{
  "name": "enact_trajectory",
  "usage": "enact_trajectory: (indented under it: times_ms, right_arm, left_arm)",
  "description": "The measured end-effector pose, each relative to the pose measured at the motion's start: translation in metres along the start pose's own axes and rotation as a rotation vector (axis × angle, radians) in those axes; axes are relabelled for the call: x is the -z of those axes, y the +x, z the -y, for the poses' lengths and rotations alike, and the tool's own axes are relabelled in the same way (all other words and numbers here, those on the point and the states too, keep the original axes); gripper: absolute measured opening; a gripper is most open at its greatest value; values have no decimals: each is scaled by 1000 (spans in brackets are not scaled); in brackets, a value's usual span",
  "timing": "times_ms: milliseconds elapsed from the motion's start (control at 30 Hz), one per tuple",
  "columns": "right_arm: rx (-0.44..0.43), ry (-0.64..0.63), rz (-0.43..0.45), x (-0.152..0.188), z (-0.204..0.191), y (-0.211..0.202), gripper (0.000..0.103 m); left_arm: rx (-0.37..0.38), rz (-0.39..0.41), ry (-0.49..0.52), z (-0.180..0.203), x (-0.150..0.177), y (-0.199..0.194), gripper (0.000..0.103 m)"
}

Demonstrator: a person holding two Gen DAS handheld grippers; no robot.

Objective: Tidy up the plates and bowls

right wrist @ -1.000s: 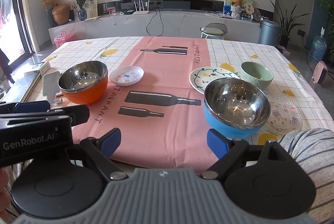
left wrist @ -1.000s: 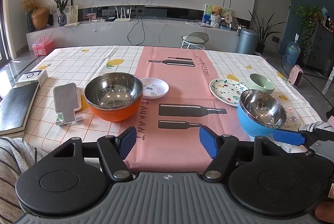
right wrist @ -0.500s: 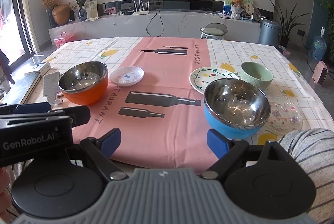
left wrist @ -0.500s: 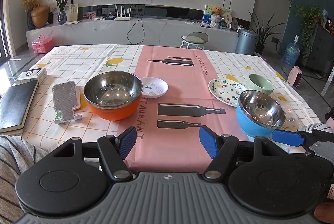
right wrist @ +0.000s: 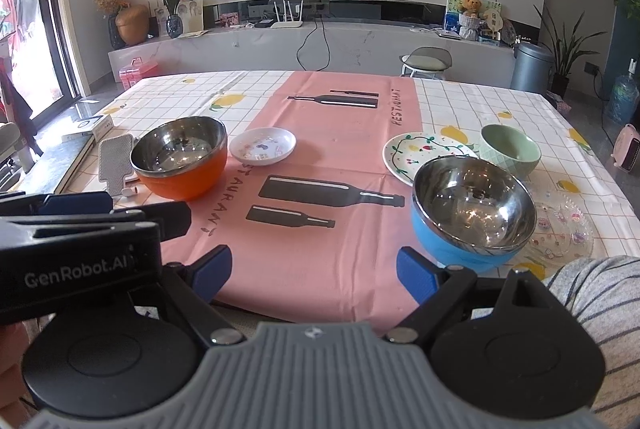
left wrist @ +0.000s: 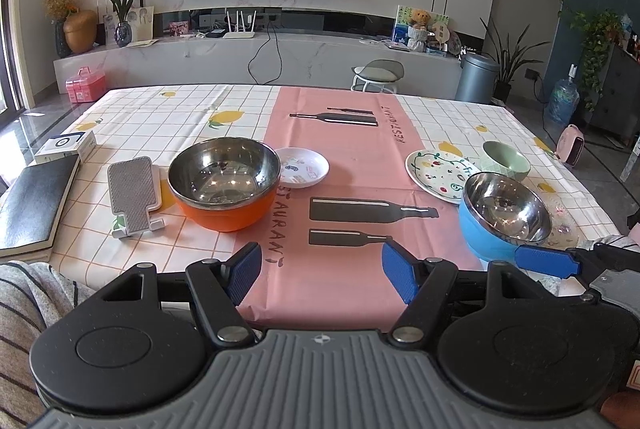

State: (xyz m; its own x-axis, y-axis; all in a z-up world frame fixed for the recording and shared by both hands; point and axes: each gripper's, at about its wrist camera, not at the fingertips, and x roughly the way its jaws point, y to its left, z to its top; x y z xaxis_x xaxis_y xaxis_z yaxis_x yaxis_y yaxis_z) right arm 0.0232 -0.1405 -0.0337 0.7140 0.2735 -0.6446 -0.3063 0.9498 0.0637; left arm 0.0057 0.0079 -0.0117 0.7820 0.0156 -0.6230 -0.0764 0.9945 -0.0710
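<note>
I held both tools at the near table edge, bottom of frame, nothing grasped; left gripper [left wrist: 322, 271] and right gripper [right wrist: 314, 273] stood released, presumably awaiting a first pick; orange bowl [left wrist: 223, 183] sat centre-left, blue bowl [right wrist: 472, 215] lower right, plates between them.

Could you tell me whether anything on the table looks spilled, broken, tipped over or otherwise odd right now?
Nothing stands out. The orange bowl, blue bowl and green bowl sit upright and empty; the small white dish, patterned plate and clear plate lie flat. No spill or damage shows.
</note>
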Motion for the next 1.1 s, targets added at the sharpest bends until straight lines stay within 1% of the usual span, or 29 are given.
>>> enact_trajectory:
  times_ms: [67,200,367,433,567,700,767,933,1000,1100]
  right_arm:
    - [1,-5,3,-1,0,0,88]
    - [-20,-10,0,-8,2,3,88]
    - [-22,-27,27,-25,3,5,88]
    - [-18,-34,43,-34,4,6,96]
    - [-10,-52,67,-52,7,10,97]
    - [-60,-61,42,-72,7,19,97]
    - [-70,-45,48,-82,8,26,97]
    - [-27,-37,90,-102,2,47,97]
    - [-23,-43,101,-110,-2,56,97]
    - [-48,-14,103,-120,-8,70,97]
  left_arm:
    - [-12,-14,-6,-2,-2,1,81]
    - [-44,-2,-1,-7,-9,-2,81]
    - [-81,1,-34,-26,-25,-4,82]
    - [-82,5,-43,-35,-32,-3,82]
    - [-121,35,-48,-49,-45,-3,81]
    - [-121,58,-91,-69,-59,0,81]
    - [-124,65,-91,-78,-65,1,76]
    - [-128,51,-122,-98,-77,11,75]
    - [-151,86,-130,-104,-81,13,75]
    - [-211,150,-125,-110,-89,20,75]
